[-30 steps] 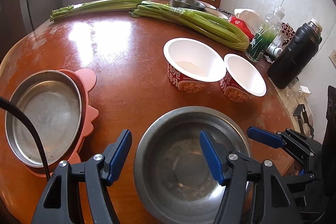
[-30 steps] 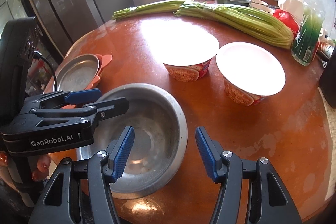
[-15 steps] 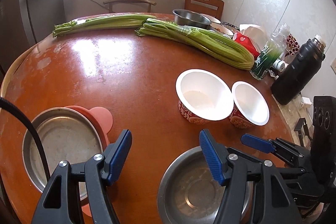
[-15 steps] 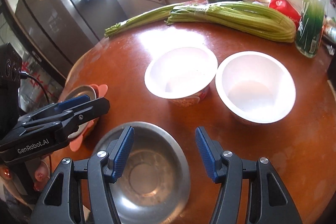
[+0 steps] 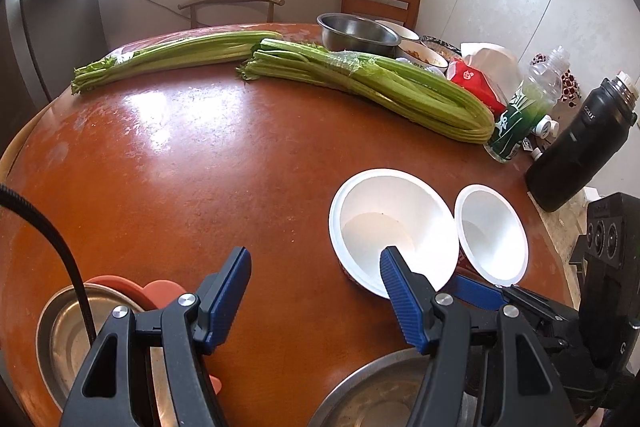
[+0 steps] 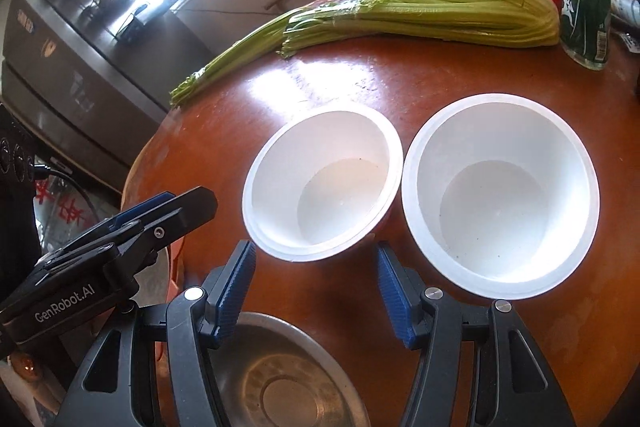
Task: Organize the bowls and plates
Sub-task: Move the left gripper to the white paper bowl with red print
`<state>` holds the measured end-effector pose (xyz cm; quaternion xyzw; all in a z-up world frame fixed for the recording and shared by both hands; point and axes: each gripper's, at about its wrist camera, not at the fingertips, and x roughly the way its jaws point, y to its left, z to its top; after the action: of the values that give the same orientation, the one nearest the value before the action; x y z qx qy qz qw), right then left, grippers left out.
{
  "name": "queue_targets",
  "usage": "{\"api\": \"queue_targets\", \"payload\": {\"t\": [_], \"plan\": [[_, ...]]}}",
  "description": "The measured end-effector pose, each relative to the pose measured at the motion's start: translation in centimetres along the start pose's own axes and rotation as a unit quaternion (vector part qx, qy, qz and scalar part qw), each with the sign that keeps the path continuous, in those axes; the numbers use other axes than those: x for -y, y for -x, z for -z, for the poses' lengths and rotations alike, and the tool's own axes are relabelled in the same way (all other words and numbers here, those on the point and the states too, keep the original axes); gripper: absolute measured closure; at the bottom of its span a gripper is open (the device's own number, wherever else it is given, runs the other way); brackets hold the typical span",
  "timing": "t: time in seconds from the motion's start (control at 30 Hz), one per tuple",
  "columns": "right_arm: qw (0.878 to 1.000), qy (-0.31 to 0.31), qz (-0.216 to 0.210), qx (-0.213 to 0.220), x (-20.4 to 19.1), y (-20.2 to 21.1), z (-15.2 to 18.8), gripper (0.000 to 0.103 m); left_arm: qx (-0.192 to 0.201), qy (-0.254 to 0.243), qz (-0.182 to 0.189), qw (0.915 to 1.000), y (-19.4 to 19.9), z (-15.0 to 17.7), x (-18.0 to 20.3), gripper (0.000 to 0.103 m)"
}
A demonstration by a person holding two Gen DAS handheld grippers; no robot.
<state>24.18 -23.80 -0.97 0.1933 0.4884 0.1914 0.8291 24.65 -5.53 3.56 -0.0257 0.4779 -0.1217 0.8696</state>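
Note:
Two empty white paper bowls with red printed sides stand side by side on the round brown table: one [image 5: 394, 227] [image 6: 324, 183] on the left, the other [image 5: 490, 235] [image 6: 500, 195] on the right. A steel bowl [image 5: 372, 395] [image 6: 280, 387] sits at the near edge, below both grippers. At the lower left a steel plate [image 5: 60, 339] lies on a pink plate [image 5: 160, 293]. My left gripper [image 5: 316, 287] hangs open over bare table, its right finger overlapping the left white bowl's rim in view. My right gripper [image 6: 316, 275] is open just short of the left white bowl, holding nothing.
Two celery bunches [image 5: 360, 83] [image 5: 172, 57] lie across the far half of the table. Behind them stand another steel bowl [image 5: 356, 33] and dishes. A red tissue pack [image 5: 476, 83], green bottle [image 5: 524, 111] and black flask [image 5: 580, 147] crowd the right edge. A fridge [image 6: 80, 67] stands left.
Both grippers have moved away from over the steel bowl toward the white bowls, so the steel bowl has slid to the bottom of both views. The right gripper rolled. Nothing was grasped.

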Motion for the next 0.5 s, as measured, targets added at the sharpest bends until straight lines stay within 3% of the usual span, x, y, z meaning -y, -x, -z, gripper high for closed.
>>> {"api": "queue_targets", "payload": {"t": [0.2,0.43,0.5], "plan": [[1.000,0.010,0.020,0.014,-0.1,-0.4,-0.5,0.040,-0.024,0.004,-0.010,0.9997,-3.1,-1.0,0.4,0.037],[0.998,0.049,0.038,0.020,-0.6,-1.1,-0.8,0.041,-0.046,0.013,0.005,0.9988,-5.4,-1.3,0.1,0.037],[0.997,0.068,0.043,0.019,-1.1,-1.3,-0.7,0.042,-0.057,0.017,0.012,0.9981,-6.1,-1.2,0.0,0.044]]}}
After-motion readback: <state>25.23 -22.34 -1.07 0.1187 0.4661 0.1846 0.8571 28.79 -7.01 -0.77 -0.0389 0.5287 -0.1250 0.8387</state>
